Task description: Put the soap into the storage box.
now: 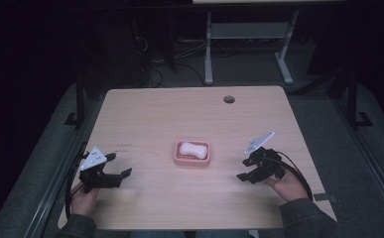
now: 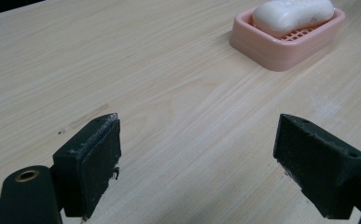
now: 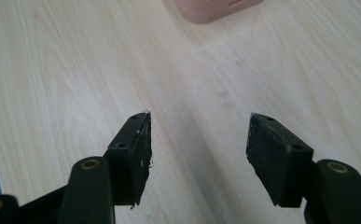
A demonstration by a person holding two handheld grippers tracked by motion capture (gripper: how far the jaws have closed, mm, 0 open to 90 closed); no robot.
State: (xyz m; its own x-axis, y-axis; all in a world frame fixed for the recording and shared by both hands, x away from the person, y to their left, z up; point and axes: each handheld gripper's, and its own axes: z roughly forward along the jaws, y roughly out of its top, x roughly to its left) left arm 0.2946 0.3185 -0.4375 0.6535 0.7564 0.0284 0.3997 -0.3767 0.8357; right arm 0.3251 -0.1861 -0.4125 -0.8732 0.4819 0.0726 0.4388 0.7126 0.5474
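A pink soap dish [image 1: 192, 159] lies at the middle of the wooden table, with a white bar of soap [image 1: 192, 149] in it. The left gripper view has the dish [image 2: 281, 51] and the soap [image 2: 292, 14] at its upper right. My left gripper [image 1: 118, 166] sits to the left of the dish, open and empty, with both pads [image 2: 92, 163] apart over bare wood. To the right of the dish my right gripper [image 1: 244, 168] is open with nothing between its fingers [image 3: 134, 156]. A corner of the dish [image 3: 215, 9] lies at the top edge of the right gripper view.
The table [image 1: 155, 114] has a round cable hole [image 1: 228, 99] near its far edge. Beyond it, on the dark floor, stand the white legs of another desk [image 1: 208, 49] and some cables. A hand [image 1: 288, 186] and sleeve hold the right gripper near the front edge.
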